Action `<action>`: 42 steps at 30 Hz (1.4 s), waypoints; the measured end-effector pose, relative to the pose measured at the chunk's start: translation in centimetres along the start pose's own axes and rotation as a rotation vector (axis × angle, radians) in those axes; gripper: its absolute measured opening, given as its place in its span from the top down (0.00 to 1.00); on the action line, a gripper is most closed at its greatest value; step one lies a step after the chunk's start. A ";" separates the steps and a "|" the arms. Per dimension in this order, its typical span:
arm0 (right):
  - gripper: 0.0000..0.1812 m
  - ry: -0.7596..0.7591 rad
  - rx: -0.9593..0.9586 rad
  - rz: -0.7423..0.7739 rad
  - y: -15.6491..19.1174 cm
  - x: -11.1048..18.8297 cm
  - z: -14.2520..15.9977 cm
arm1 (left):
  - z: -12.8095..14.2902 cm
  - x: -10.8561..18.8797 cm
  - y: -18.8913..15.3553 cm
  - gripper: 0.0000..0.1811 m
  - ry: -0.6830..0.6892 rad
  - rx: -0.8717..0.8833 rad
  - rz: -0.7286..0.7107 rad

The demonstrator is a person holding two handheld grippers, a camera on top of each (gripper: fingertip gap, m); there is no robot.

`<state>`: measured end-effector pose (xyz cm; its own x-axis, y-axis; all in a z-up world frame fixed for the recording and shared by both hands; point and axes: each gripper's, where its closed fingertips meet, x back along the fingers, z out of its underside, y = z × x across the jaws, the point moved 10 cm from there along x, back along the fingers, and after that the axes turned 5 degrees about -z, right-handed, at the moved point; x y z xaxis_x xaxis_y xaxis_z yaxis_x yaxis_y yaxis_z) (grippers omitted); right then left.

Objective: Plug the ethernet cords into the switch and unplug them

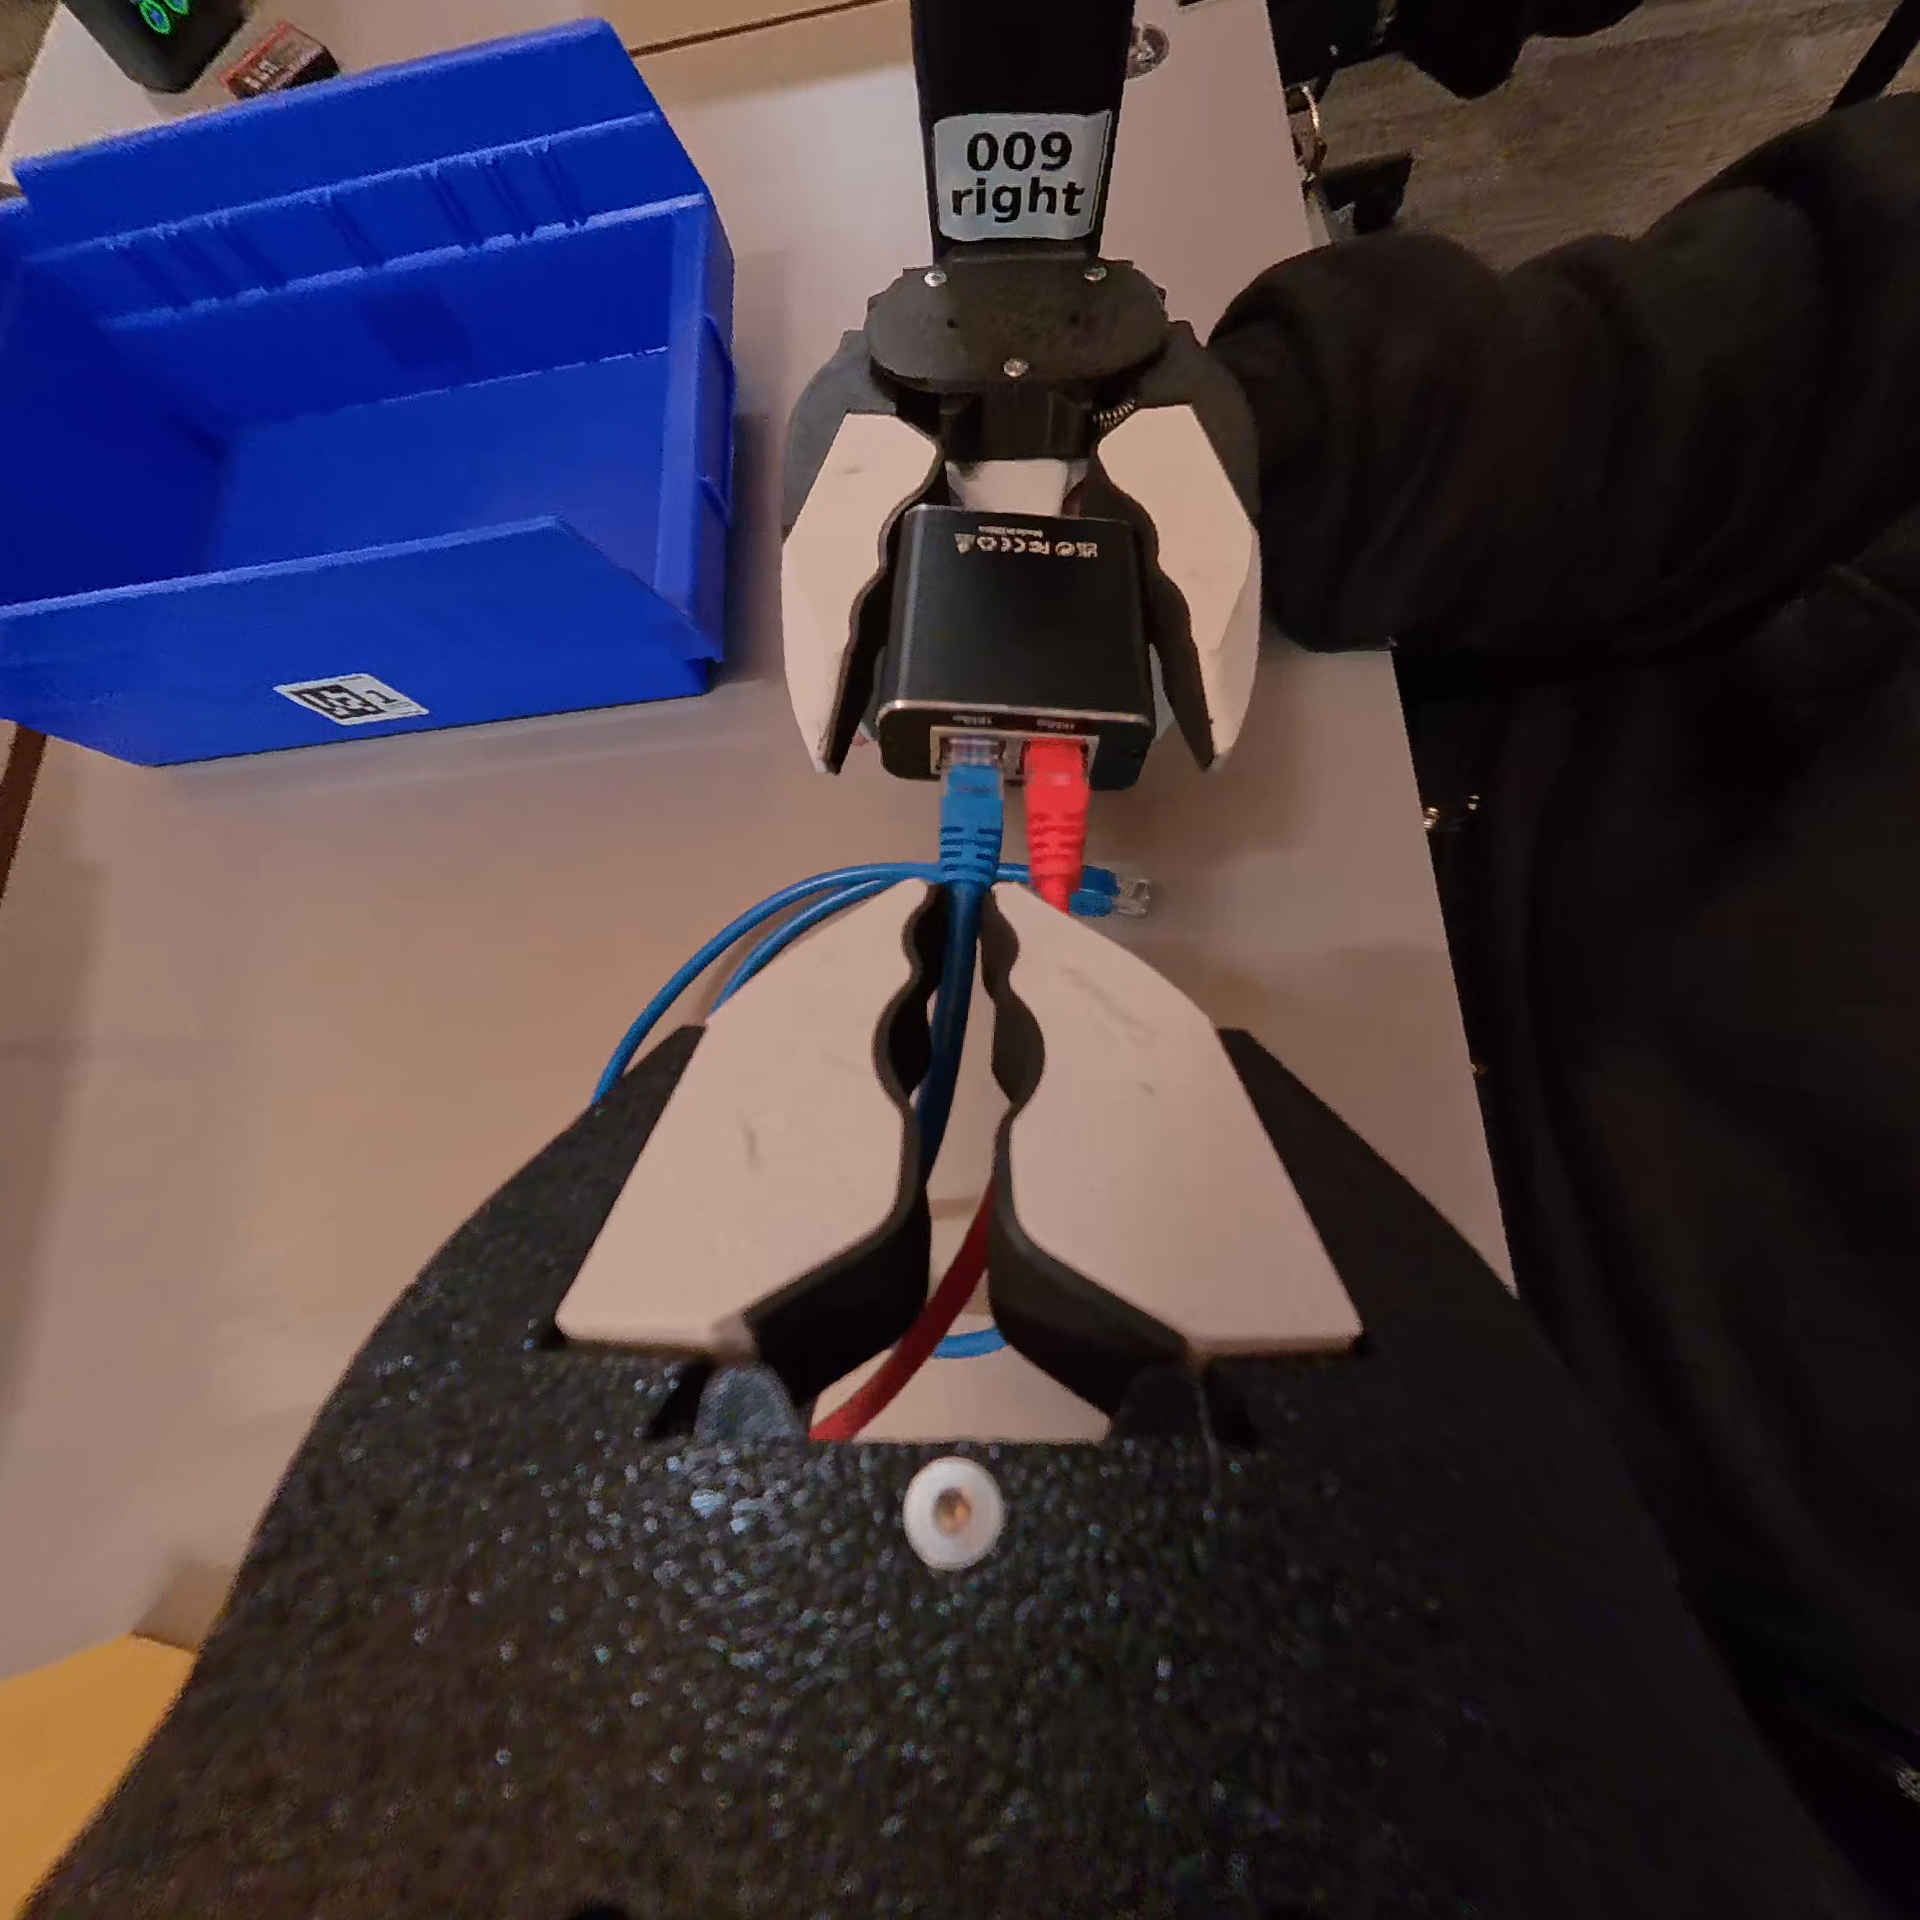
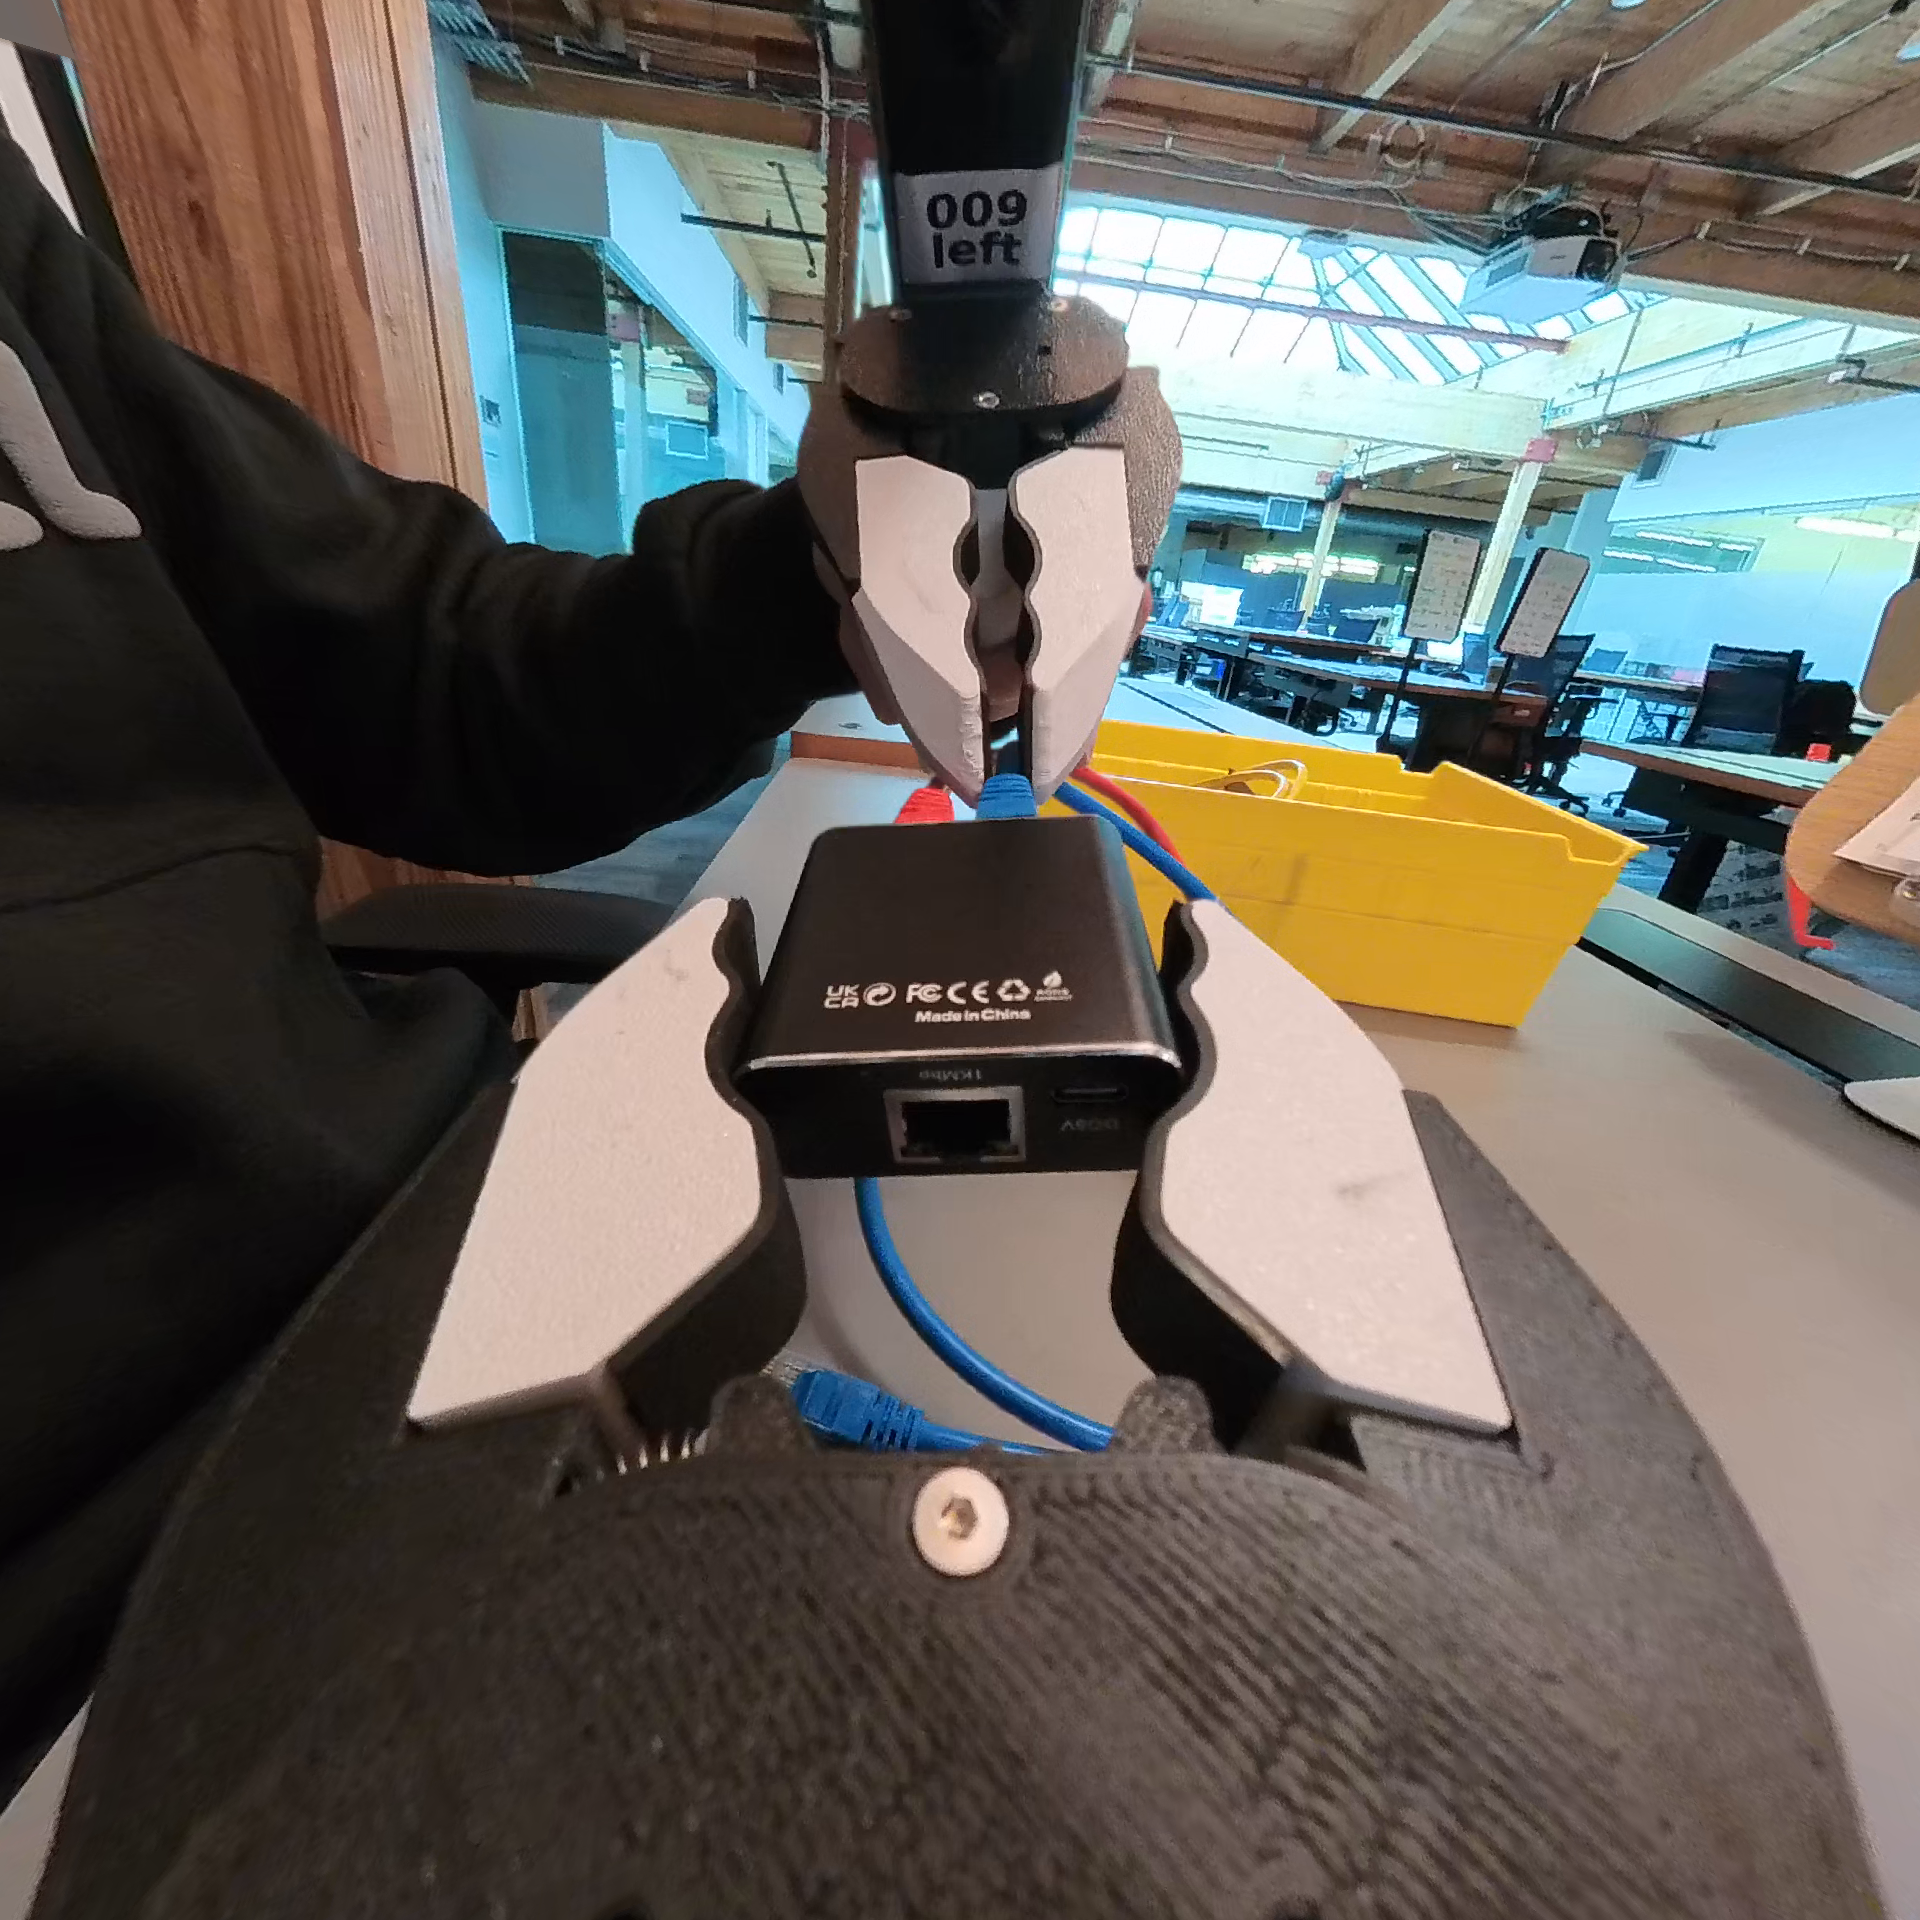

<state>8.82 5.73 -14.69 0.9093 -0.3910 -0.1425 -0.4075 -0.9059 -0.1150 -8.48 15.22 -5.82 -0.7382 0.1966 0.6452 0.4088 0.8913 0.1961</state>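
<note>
Beige and matte, the bench (image 1: 364,935) carries a blue bin (image 1: 364,416) at its far left in the left wrist view, with a small coded sticker on the bin's front wall. From the right wrist view a yellow bin (image 2: 1351,894) stands on the bench beyond the work, and behind it lies an open office with desks, chairs and a timber ceiling.

Raised above the bench, the switch (image 1: 1013,634) is a small black box clamped by its two sides between the fingers of the right hand-held gripper (image 1: 1018,748), whose jaws stand about as wide as the box. Two ports on the side facing the left hand-held gripper (image 1: 961,904) are filled: the blue cord (image 1: 971,821) sits in the left one, the red cord (image 1: 1055,816) in the right, side by side. The left hand-held gripper is nearly shut, pinching the blue cord just behind its plug boot; the red cord runs beneath its fingers.

Slack blue cable loops out to the left on the bench, and a loose blue plug (image 1: 1112,894) lies just beyond the red cord. On the switch's near side in the right wrist view, a third port (image 2: 961,1127) is open. A person's black sleeve (image 1: 1558,468) is behind the right hand-held gripper.
</note>
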 end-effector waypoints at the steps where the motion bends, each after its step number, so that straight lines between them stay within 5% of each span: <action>1: 0.58 -0.006 0.001 0.009 0.0 0.1 0.0 | -0.1 0.0 -0.1 0.97 -0.004 -0.006 -0.010; 12: 0.59 0.020 0.037 0.083 -0.3 -0.3 0.1 | 0.0 -0.2 -0.2 0.97 -0.034 -0.032 -0.091; 16: 0.59 0.017 0.105 0.220 -0.5 -0.7 -0.1 | 0.1 1.5 -0.1 0.86 -0.163 0.065 -0.429; 19: 0.59 -0.050 0.156 0.391 -0.6 -1.0 -1.1 | 1.2 3.8 -1.4 0.81 -0.412 0.312 -0.699; 21: 0.59 -0.065 0.199 0.507 -0.6 -1.8 -1.5 | 3.1 3.8 -2.5 0.78 -0.510 0.509 -0.749; 23: 0.59 -0.004 0.268 0.559 -0.2 -3.1 -1.6 | 5.0 2.2 -3.3 0.70 -0.558 0.723 -0.625; 27: 0.59 0.149 0.426 0.559 1.1 -6.6 -1.4 | 6.7 -1.4 -3.2 0.68 -0.745 1.084 -0.038; 30: 0.59 0.219 0.491 0.514 1.8 -8.4 -1.2 | 6.6 -2.9 -2.8 0.77 -0.735 1.108 0.267; 34: 0.57 0.310 0.481 0.281 2.2 -8.3 -1.4 | 6.8 -2.4 -2.5 0.86 -0.690 1.017 0.372; 42: 0.47 0.574 0.528 0.136 3.5 -7.1 -3.7 | 7.7 0.2 -3.4 0.86 -0.263 0.769 0.448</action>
<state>1.22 4.71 -10.47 0.6913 -0.6459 0.3238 -0.3736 -0.7031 -0.6050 -14.15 15.35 -12.04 -0.7338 0.5908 0.3354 0.2867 0.7169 -0.6355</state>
